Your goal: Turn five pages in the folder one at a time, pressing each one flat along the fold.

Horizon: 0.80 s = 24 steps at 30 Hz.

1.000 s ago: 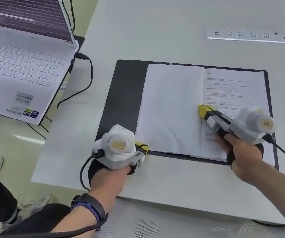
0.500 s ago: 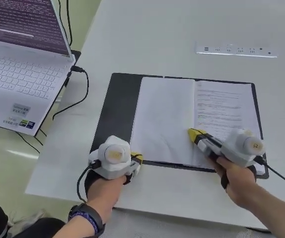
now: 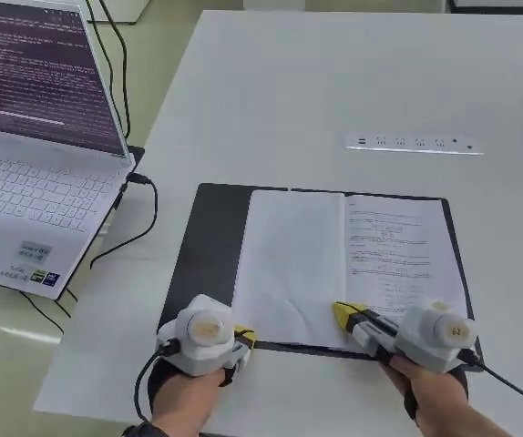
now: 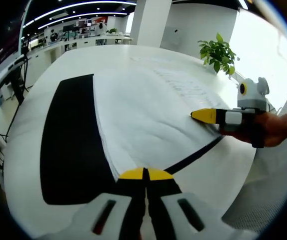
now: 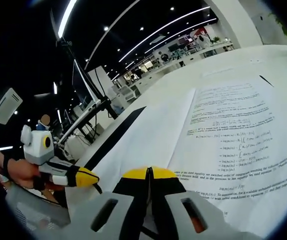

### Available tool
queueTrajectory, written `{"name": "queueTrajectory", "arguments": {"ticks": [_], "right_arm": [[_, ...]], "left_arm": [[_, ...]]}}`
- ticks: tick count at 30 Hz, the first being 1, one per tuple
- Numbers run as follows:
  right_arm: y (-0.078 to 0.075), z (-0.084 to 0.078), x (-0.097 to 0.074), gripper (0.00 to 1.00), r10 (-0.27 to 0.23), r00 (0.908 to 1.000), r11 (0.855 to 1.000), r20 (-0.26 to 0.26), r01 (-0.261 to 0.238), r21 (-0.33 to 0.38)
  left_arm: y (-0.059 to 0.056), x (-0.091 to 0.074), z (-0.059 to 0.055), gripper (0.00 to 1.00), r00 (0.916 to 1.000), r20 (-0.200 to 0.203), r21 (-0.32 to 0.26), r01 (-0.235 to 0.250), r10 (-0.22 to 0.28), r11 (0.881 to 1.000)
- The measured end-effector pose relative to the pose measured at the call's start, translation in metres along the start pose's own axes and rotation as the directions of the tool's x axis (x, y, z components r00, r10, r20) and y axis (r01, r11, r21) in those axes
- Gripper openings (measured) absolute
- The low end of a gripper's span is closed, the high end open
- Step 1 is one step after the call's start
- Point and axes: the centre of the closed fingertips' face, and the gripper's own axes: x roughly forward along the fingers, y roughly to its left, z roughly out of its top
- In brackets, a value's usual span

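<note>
The black folder (image 3: 209, 244) lies open on the white table. Its left page (image 3: 289, 264) is blank and slightly creased; its right page (image 3: 400, 257) is printed. My right gripper (image 3: 342, 314) is shut, its yellow tip resting on the paper at the near end of the fold. My left gripper (image 3: 243, 339) is shut, empty, and sits at the folder's near edge below the blank page. The left gripper view has my shut left gripper (image 4: 144, 174) at the page corner, with the right gripper (image 4: 203, 115) beyond it. From the right gripper (image 5: 149, 173), the printed page (image 5: 238, 130) spreads ahead and the left gripper (image 5: 86, 176) lies to the left.
An open laptop (image 3: 34, 182) stands at the left, its black cable (image 3: 138, 223) running close to the folder's left edge. A white power strip (image 3: 414, 144) lies beyond the folder. The table's near edge runs just under both hands.
My right gripper has slid along the fold from mid-page to the near edge. The left gripper has stayed by the folder's near edge. The head camera has tilted up.
</note>
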Motion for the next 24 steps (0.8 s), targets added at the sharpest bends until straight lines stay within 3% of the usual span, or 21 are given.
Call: {"name": "queueTrajectory", "arguments": {"ticks": [5,12,21,24], "right_arm": [[0.003,-0.006,-0.005,0.0,0.005,0.9999,1.0,-0.009,-0.005,0.009],[0.008,-0.011,-0.009,0.0,0.001,0.9997,1.0,-0.024,0.0,0.027],[0.01,-0.017,-0.017,0.0,-0.003,0.9978,0.999,-0.066,0.006,0.04],[0.013,-0.018,-0.024,0.0,-0.001,0.9958,1.0,-0.091,0.003,0.022]], "left_arm": [[0.001,0.0,0.0,0.0,1.0,0.002,-0.029,-0.005,0.006,1.0],[0.001,0.0,-0.001,0.0,0.9998,-0.018,-0.025,0.007,-0.007,1.0],[0.002,0.001,-0.002,0.0,0.9982,-0.054,-0.083,-0.031,0.026,0.996],[0.0,0.002,-0.002,0.0,0.9966,-0.062,-0.048,-0.058,0.055,0.997]]}}
